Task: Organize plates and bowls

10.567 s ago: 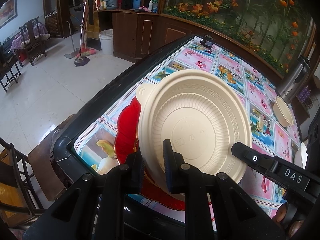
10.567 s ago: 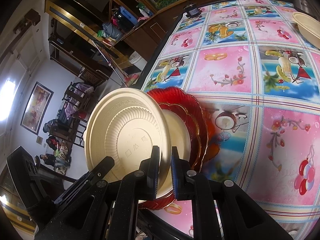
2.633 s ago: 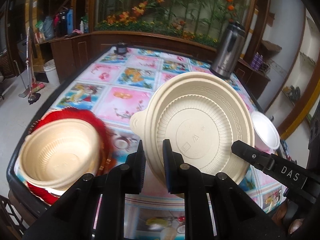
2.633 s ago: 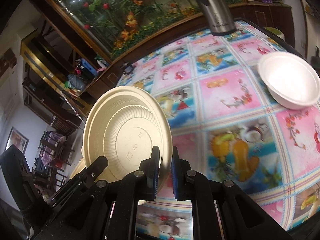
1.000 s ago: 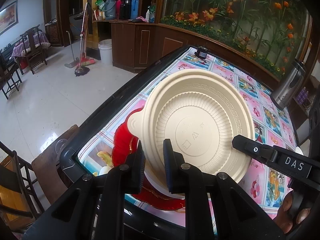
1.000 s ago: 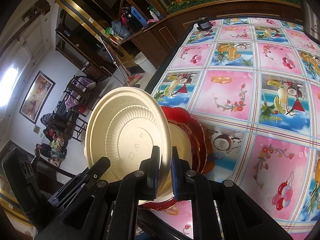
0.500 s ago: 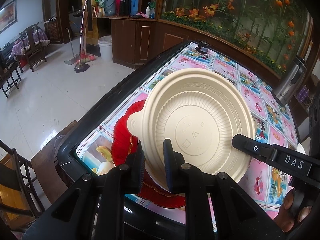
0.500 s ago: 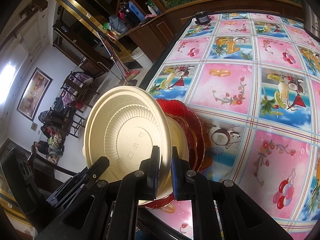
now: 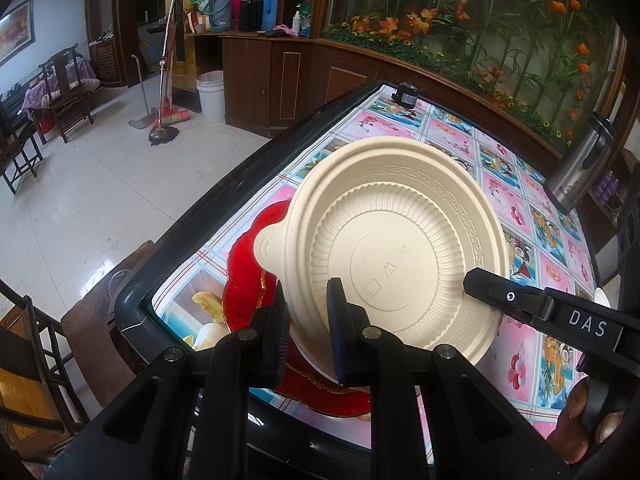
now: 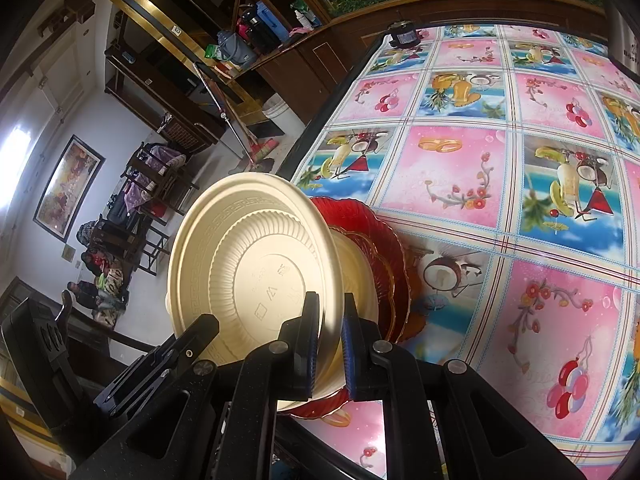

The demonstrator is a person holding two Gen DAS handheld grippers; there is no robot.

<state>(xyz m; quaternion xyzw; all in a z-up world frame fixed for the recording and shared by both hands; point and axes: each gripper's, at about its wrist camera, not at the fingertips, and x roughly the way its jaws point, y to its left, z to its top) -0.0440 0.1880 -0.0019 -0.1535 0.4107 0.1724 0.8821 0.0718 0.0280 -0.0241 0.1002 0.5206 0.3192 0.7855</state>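
A cream plastic bowl [image 9: 392, 248] hangs tilted with its ribbed underside toward both cameras. My left gripper [image 9: 306, 292] is shut on its near rim. My right gripper [image 10: 330, 308] is shut on the rim of the same cream bowl [image 10: 256, 268]. Each gripper shows in the other's view: the right gripper [image 9: 520, 300] at the bowl's right edge, the left gripper [image 10: 160, 356] at lower left. Under the bowl, a stack of red plates [image 9: 248, 280] sits at the table's near corner. Another cream bowl [image 10: 356, 268] rests on the red plates [image 10: 380, 236], mostly hidden.
The table [image 10: 460, 168] has a pink and blue picture cloth and a dark raised edge [image 9: 224, 184]. A steel thermos [image 9: 580, 168] stands at the far right. A small black object [image 9: 406, 94] sits at the far edge. Chairs and tiled floor lie to the left.
A few seconds ago the held bowl was over the middle of the table; it now hangs over the red plates at the corner. Over the last second almost nothing has moved.
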